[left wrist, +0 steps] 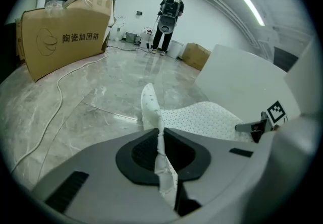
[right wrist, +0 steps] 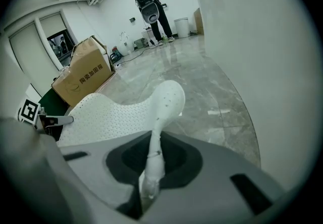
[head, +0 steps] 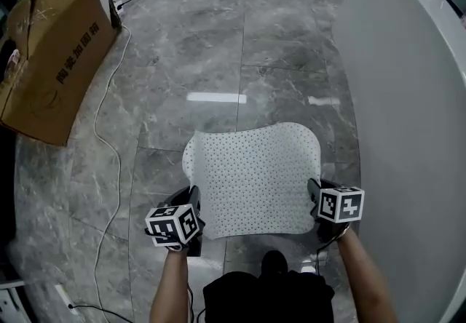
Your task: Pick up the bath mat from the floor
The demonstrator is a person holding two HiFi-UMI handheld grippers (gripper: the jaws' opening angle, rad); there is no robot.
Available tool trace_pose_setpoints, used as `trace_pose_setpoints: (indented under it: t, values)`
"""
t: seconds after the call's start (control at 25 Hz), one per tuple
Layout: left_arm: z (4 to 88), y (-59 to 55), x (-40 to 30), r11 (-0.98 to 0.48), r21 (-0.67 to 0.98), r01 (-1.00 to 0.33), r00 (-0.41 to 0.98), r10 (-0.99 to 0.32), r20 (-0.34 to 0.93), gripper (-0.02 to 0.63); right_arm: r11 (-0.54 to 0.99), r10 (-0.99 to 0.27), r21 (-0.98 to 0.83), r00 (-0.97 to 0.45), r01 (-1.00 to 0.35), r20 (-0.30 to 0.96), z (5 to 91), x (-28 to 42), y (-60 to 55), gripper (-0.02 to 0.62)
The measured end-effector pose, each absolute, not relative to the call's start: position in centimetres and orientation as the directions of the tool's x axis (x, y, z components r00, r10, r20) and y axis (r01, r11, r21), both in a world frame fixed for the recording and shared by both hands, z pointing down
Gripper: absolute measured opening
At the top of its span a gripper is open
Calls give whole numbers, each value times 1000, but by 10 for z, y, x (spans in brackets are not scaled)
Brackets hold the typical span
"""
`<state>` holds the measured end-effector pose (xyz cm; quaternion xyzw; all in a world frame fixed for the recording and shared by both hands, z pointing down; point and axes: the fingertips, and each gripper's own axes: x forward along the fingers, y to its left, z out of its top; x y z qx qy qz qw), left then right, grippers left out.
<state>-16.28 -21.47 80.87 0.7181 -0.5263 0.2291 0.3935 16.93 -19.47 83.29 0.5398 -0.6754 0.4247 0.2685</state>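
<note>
A white bath mat point(head: 253, 177) dotted with small holes hangs stretched between my two grippers above the grey marble floor. My left gripper point(head: 191, 214) is shut on the mat's near left edge, and the pinched edge point(left wrist: 160, 153) runs upright between its jaws. My right gripper point(head: 317, 205) is shut on the near right edge, where the mat point(right wrist: 151, 153) is squeezed thin between the jaws. The far corners of the mat point(left wrist: 150, 101) curl upward in both gripper views, and the opposite gripper shows at each view's side.
A big cardboard box point(head: 54, 45) lies at the left, with a white cable point(head: 115, 147) trailing over the floor beside it. A white curved wall point(head: 411, 110) rises close on the right. A person point(left wrist: 169, 18) stands far off. My shoe point(head: 274, 263) shows below the mat.
</note>
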Motion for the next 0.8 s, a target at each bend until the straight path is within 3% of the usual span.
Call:
trace_pose_setpoints:
  t: [0.44,0.8]
  values:
    - [707,-190,-137,-85,370,-925,356,-531,769,15,44,-419,-306,-295,-951,859,741,148,-177,28]
    - [556,-171,-137,-59,366,-929,342,-517,785,15,30,-374,-347,-332,-938,866,603,138,-154,28]
